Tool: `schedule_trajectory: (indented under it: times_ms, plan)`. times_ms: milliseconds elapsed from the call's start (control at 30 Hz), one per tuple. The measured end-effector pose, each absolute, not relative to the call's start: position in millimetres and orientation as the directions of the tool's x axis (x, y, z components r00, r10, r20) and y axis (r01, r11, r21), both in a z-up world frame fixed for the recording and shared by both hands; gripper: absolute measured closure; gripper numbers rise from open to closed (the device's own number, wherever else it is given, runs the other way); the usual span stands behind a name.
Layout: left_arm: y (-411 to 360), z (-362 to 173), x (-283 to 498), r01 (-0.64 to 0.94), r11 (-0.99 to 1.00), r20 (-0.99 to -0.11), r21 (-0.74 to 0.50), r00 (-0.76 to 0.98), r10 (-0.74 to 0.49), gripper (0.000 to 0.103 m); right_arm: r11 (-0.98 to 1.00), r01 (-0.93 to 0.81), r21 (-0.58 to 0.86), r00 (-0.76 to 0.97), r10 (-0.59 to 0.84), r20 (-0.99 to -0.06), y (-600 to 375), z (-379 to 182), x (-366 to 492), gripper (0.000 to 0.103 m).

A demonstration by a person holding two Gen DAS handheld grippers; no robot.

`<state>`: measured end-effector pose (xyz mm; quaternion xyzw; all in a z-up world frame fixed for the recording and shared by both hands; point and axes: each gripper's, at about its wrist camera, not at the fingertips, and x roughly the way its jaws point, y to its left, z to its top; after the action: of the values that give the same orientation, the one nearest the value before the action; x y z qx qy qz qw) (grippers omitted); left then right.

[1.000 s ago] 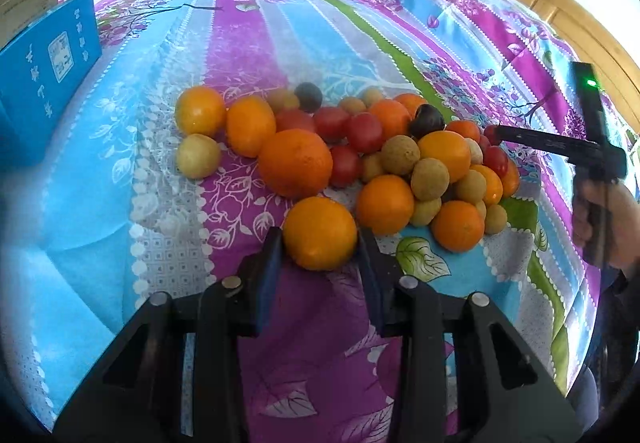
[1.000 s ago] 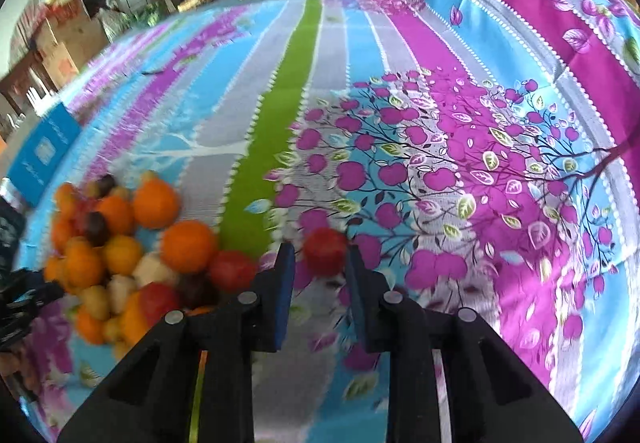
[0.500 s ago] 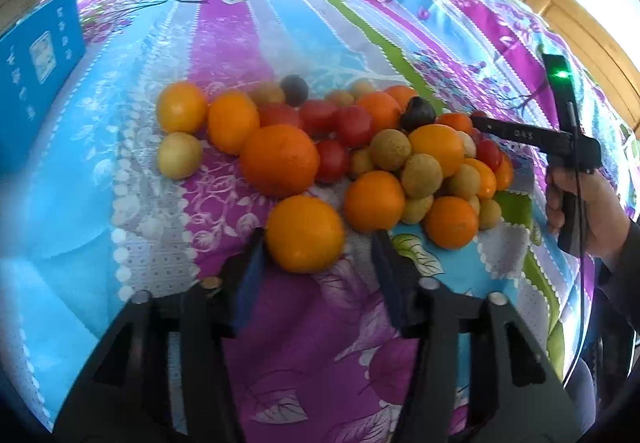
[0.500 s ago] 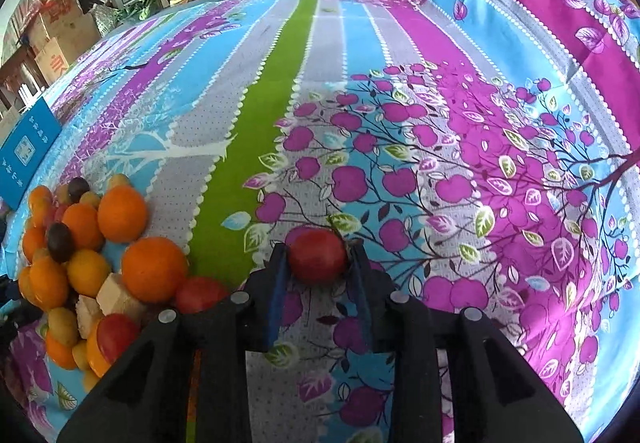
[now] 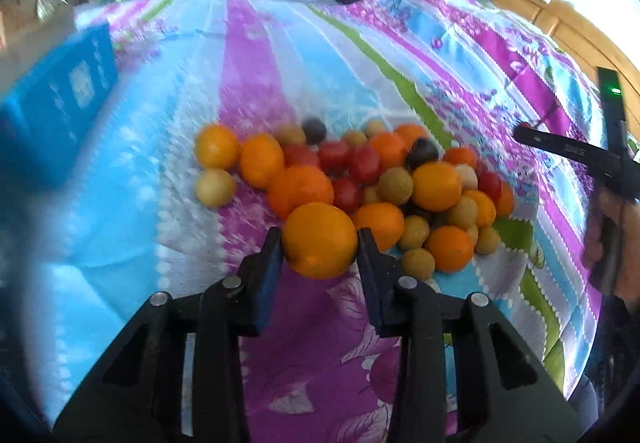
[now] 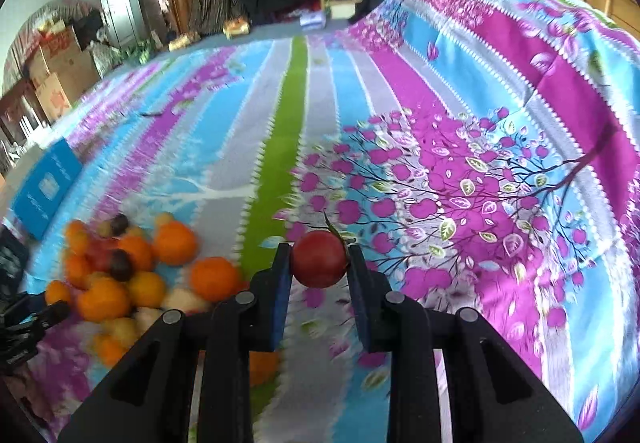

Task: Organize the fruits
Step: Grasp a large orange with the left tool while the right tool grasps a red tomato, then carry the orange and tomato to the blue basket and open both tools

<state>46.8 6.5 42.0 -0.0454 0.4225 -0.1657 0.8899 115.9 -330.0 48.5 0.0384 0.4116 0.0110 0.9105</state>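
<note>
The left tool (image 5: 319, 243), its jaws just closed in, clamps an orange (image 5: 320, 241) beside the fruit pile (image 5: 384, 179) (on a bed), while the right tool (image 6: 319, 261) grips a tomato (image 6: 319, 259).

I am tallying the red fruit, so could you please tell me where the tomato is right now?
In the right wrist view the tomato sits centre frame, gripped by the right tool, right of the fruit pile.

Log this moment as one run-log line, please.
left claw: closed on orange | right claw: holding tomato | pile: unsorted
</note>
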Motion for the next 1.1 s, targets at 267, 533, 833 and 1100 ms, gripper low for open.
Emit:
schedule_trajectory:
  times_ms: [267,533,833,1100]
  plan:
    - [56,116,19,0.100,0.980,-0.679,-0.175,0.708,-0.193,0.065,0.994,-0.041,0.104,0.700,0.102,-0.707,-259,113,72,0.072]
    - [122,166,-19,-0.048,0.985,-0.665,-0.168,0.743,-0.078,0.065,0.975,-0.188,0.116,0.714,0.217,-0.665,-160,158,36,0.072]
    - [195,201,-69,-0.195,0.965,-0.634,-0.177,0.772,0.039,0.065,0.928,-0.350,0.128,0.698,0.350,-0.625,-52,199,8,0.072]
    - [255,236,-104,-0.301,0.936,-0.592,-0.181,0.794,0.141,0.065,0.874,-0.473,0.112,0.682,0.444,-0.581,35,245,-10,0.072]
